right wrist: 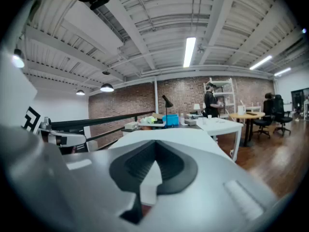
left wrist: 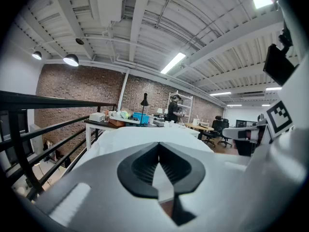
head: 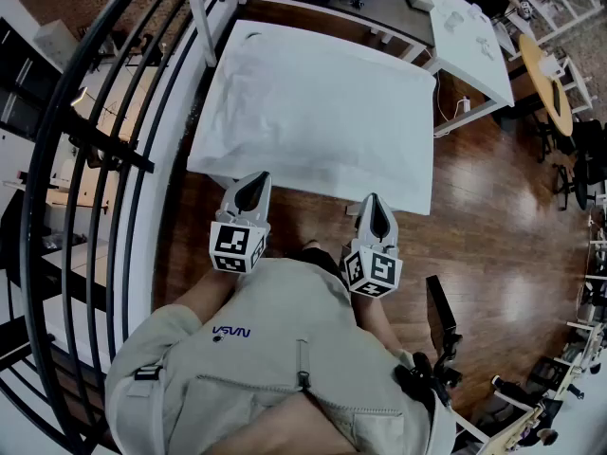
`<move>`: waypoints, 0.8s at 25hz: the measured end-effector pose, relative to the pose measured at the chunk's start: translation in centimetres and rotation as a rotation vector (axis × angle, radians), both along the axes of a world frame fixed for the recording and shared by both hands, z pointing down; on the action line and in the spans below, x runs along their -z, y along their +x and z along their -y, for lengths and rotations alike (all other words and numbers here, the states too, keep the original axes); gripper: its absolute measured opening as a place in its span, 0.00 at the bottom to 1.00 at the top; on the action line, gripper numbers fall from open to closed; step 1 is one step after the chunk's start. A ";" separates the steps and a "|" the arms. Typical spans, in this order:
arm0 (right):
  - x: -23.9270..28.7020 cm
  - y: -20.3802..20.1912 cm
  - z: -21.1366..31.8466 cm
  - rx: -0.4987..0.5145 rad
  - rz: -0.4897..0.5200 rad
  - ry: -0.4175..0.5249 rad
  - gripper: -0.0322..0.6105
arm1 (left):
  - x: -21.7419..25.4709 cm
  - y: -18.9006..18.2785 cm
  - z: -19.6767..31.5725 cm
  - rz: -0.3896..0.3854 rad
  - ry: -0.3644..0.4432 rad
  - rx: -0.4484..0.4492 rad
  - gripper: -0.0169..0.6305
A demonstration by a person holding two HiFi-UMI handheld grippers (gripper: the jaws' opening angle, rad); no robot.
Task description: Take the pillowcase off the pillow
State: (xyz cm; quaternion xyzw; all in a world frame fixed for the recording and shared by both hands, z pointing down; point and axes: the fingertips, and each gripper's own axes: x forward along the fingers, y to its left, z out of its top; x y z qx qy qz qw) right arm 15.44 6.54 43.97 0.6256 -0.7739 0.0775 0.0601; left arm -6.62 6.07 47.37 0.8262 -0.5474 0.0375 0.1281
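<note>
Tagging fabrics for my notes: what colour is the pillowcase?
The pillowcase is plain white, with no pattern. It shows best in the head view.

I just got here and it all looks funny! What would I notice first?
The big white pillow lying flat in the middle grabs you first. Close to its near edge are the left gripper and the right gripper, both shut and holding nothing. A black railing curves along the left side.

Brick wall (left wrist: 82,91) far beyond the fingers (left wrist: 140,170), with a cluttered worktop (left wrist: 96,123) before it. Black railing (head: 114,159) left of the fingers, glossy wooden floor (head: 493,216) to their right. White beamed ceiling (right wrist: 145,13) above, with strip lights (right wrist: 189,52) and pendant lamps (left wrist: 71,60).
</note>
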 end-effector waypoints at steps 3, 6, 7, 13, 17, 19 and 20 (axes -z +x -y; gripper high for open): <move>-1.0 -0.2 1.1 -0.005 0.009 -0.013 0.05 | -0.4 -0.8 0.8 0.011 -0.005 0.003 0.04; -1.6 0.7 3.4 0.004 0.023 -0.015 0.05 | -0.4 -0.5 2.3 0.026 -0.005 0.010 0.12; -1.8 1.3 4.1 0.005 0.026 -0.016 0.05 | -0.4 -0.1 2.8 0.035 -0.009 0.010 0.14; -3.5 4.7 8.1 0.044 0.043 -0.058 0.05 | -1.6 2.3 4.7 0.107 -0.068 0.026 0.19; -5.0 5.9 10.6 0.096 0.074 -0.096 0.10 | -4.1 2.7 5.2 0.120 -0.166 0.064 0.22; -5.7 6.5 11.6 0.129 0.069 -0.115 0.14 | -5.4 3.0 5.3 0.109 -0.209 0.086 0.27; -5.9 6.8 12.2 0.144 0.059 -0.122 0.16 | -6.1 3.3 5.5 0.093 -0.231 0.095 0.31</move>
